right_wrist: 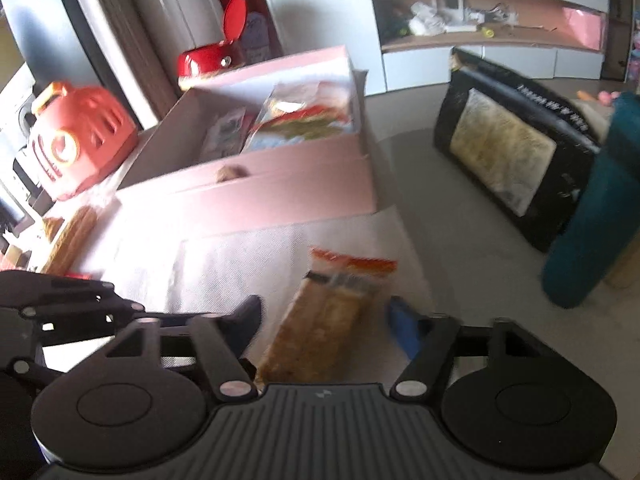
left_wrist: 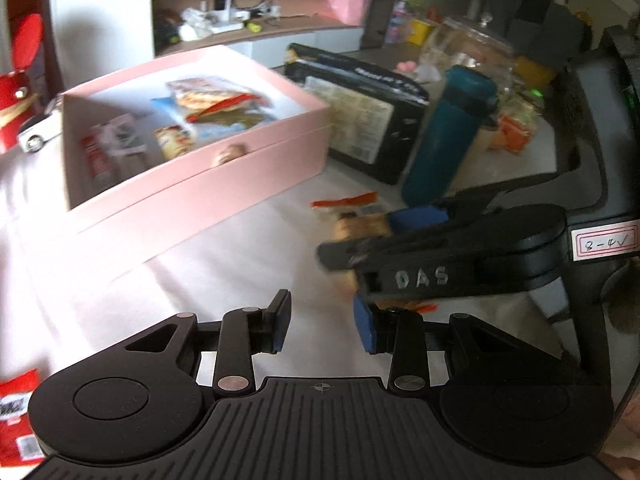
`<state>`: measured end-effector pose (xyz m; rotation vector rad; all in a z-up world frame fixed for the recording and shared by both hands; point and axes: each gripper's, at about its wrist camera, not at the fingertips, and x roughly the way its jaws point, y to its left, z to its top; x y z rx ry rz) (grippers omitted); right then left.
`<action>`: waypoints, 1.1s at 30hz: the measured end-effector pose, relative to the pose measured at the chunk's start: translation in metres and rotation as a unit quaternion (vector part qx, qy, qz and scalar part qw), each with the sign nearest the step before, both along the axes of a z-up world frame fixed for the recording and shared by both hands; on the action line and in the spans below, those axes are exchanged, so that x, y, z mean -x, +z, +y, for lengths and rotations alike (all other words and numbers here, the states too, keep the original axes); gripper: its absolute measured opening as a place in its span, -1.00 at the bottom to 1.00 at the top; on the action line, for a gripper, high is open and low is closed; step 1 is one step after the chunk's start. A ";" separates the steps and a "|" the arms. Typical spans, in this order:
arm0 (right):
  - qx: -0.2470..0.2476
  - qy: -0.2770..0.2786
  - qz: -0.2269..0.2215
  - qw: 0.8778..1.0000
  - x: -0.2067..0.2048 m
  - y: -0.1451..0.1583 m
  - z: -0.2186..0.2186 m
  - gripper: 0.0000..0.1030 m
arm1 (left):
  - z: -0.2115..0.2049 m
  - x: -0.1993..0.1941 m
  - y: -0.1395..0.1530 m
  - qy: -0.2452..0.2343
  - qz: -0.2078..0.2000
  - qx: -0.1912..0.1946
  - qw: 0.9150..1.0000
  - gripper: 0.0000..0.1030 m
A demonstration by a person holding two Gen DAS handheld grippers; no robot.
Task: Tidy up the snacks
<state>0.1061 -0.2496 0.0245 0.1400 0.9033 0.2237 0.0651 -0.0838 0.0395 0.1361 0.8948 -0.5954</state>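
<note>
The right hand-held gripper (right_wrist: 324, 316), jaws spread, straddles a crinkly clear-wrapped brown snack bar (right_wrist: 336, 312) lying on white paper on the grey bench (right_wrist: 460, 216), near the matte pink cardboard box (left_wrist: 192, 184) of packets, while the left hand-held gripper (left_wrist: 326, 320) hangs spread and empty.

Pale tabletop (left_wrist: 120, 280) under bright daylight, washed nearly white on the left, greyer to the right. Far behind, white cabinetry with an open wooden shelf (left_wrist: 256, 36) cluttered with small blurred items, a pink panel (left_wrist: 348, 6) at its right end. Far left in the right wrist view, a tall grey appliance door (right_wrist: 40, 28) and white panelling. Dark furniture at far right, too blurred to identify.
</note>
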 end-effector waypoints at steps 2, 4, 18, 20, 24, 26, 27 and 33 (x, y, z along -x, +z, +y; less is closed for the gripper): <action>0.017 0.001 -0.010 1.000 0.001 0.001 0.007 -0.06 | 0.007 0.002 -0.002 0.010 0.000 -0.002 1.000 -0.25; 0.017 -0.003 -0.016 1.000 0.001 0.000 0.008 -0.07 | 0.014 0.004 -0.007 0.020 0.002 -0.001 1.000 -0.25; 0.085 -0.052 -0.102 0.990 0.015 -0.017 0.030 -0.06 | 0.040 0.000 -0.020 0.042 -0.024 0.060 0.997 -0.45; 0.087 -0.053 -0.103 0.989 0.014 -0.017 0.031 -0.06 | 0.042 -0.002 -0.021 0.033 -0.023 0.065 0.997 -0.45; 0.100 -0.057 -0.102 0.988 0.010 -0.017 0.036 -0.06 | 0.050 -0.007 -0.020 0.018 -0.008 0.081 0.997 -0.45; 0.112 -0.056 -0.104 0.987 0.007 -0.016 0.042 -0.01 | 0.057 -0.011 -0.021 0.015 0.003 0.095 0.995 -0.49; 0.118 -0.059 -0.104 0.986 0.006 -0.017 0.044 0.09 | 0.060 -0.014 -0.022 0.012 0.008 0.102 0.995 -0.50; 0.116 -0.118 -0.088 0.982 -0.001 -0.020 0.035 0.69 | 0.075 -0.035 -0.018 0.000 0.045 0.099 0.994 -0.58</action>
